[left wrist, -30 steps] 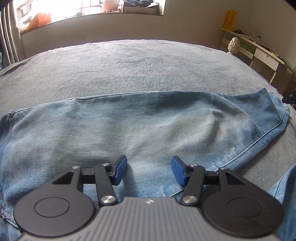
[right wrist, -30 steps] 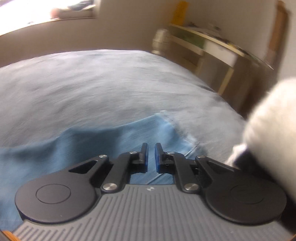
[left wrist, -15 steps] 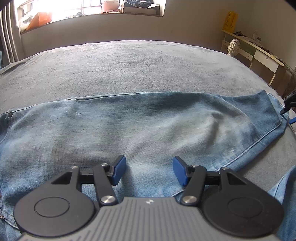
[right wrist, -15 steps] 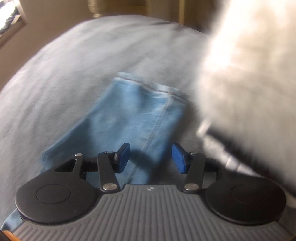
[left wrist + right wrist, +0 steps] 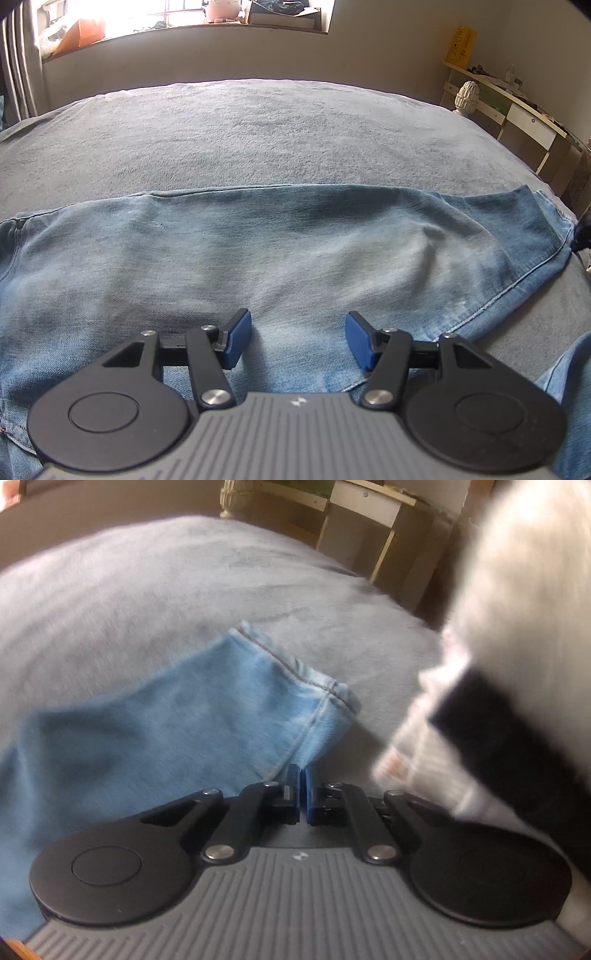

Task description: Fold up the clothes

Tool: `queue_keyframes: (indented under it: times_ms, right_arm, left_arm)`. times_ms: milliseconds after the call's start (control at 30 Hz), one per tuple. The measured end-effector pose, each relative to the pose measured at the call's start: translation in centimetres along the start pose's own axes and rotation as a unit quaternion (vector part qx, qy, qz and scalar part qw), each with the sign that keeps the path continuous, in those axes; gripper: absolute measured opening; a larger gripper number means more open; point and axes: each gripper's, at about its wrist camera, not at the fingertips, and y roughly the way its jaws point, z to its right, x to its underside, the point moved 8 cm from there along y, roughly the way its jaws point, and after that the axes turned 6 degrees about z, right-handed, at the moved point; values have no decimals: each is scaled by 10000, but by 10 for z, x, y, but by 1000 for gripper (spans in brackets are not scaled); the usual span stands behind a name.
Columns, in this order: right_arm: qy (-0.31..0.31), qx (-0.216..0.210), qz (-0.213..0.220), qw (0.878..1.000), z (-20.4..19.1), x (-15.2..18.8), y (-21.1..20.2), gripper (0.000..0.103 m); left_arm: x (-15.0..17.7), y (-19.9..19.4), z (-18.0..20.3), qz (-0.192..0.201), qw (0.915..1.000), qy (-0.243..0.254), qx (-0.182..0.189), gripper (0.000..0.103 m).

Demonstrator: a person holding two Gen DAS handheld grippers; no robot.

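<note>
Light blue jeans [image 5: 280,251] lie flat across the grey blanket [image 5: 258,129], one leg reaching right to its hem [image 5: 546,221]. My left gripper [image 5: 297,339] hovers open over the middle of the leg, its blue pads [image 5: 238,338] apart with only flat denim beneath. In the right wrist view, my right gripper [image 5: 301,779] is shut on the side edge of the jeans [image 5: 184,716] just below the stitched hem [image 5: 291,664]. The denim bunches toward its pads. A dark tip of the right gripper [image 5: 583,232] shows at the hem in the left wrist view.
A blurred white furry sleeve with a dark cuff [image 5: 509,635] fills the right side of the right wrist view. A white desk [image 5: 517,110] stands past the bed's right edge. A window sill [image 5: 184,22] with clutter runs along the far wall.
My right gripper dropped toward the leg end, opened over the denim, then shut on its edge near the hem. The left gripper has not moved.
</note>
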Motion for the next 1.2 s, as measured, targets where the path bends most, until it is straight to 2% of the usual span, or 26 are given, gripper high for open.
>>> queue_keyframes:
  times_ms: [67, 167, 267, 367, 433, 500, 600, 667, 767, 800, 833, 900, 967, 1033, 1133, 1200]
  right_arm:
    - [-164, 110, 42, 9998, -1, 5, 0, 0]
    - [-321, -147, 399, 9986, -9, 6, -24, 1]
    - [-634, -745, 1117, 9889, -25, 3, -69, 2]
    - [-969, -1598, 1710, 9674, -51, -7, -104, 3]
    - [-1081, -1892, 1610, 9626, -68, -11, -101, 3]
    - [-998, -2100, 1353, 9631, -76, -14, -84, 3]
    - [-836, -1996, 764, 9733, -77, -13, -41, 2]
    - [-797, -1504, 452, 9844, -60, -7, -6, 1]
    - [-1070, -718, 672, 9894, -44, -16, 13, 1]
    - [-1047, -638, 662, 9902, -42, -19, 14, 1]
    - [-945, -725, 707, 9904, -41, -22, 9, 3]
    - [-660, -1174, 926, 9866, -44, -28, -10, 4]
    - [-613, -1902, 1211, 9723, -60, -32, -44, 4]
    - [-927, -2919, 1125, 9453, -89, -25, -79, 5]
    - [-1597, -4417, 768, 8795, -136, -6, -134, 5]
    - [-2088, -4968, 583, 8403, -163, 11, -164, 5]
  left_arm:
    - [0, 0, 0, 8, 10000, 4, 6, 58]
    - [1, -1, 0, 18, 10000, 17, 7, 58]
    - [1, 0, 1, 18, 10000, 2, -11, 58]
    - [1, 0, 2, 27, 10000, 26, -33, 58]
    - [1, 0, 2, 41, 10000, 35, -46, 58]
    - [1, -1, 2, 44, 10000, 44, -74, 58]
    - [2, -1, 2, 43, 9999, 81, -105, 58]
    - [2, -1, 3, 45, 9999, 100, -120, 58]
    - [3, -1, 4, 46, 9997, 155, -163, 58]
    - [3, -1, 4, 45, 9997, 176, -176, 58]
    - [3, -1, 4, 47, 9997, 178, -179, 58]
    - [3, -1, 3, 50, 9997, 160, -177, 58]
    - [3, -2, 3, 46, 9997, 157, -187, 58]
    - [3, -2, 4, 34, 9996, 162, -219, 58]
    - [4, -2, 5, 55, 9995, 152, -286, 58]
    - [5, -2, 6, 78, 9992, 185, -332, 58]
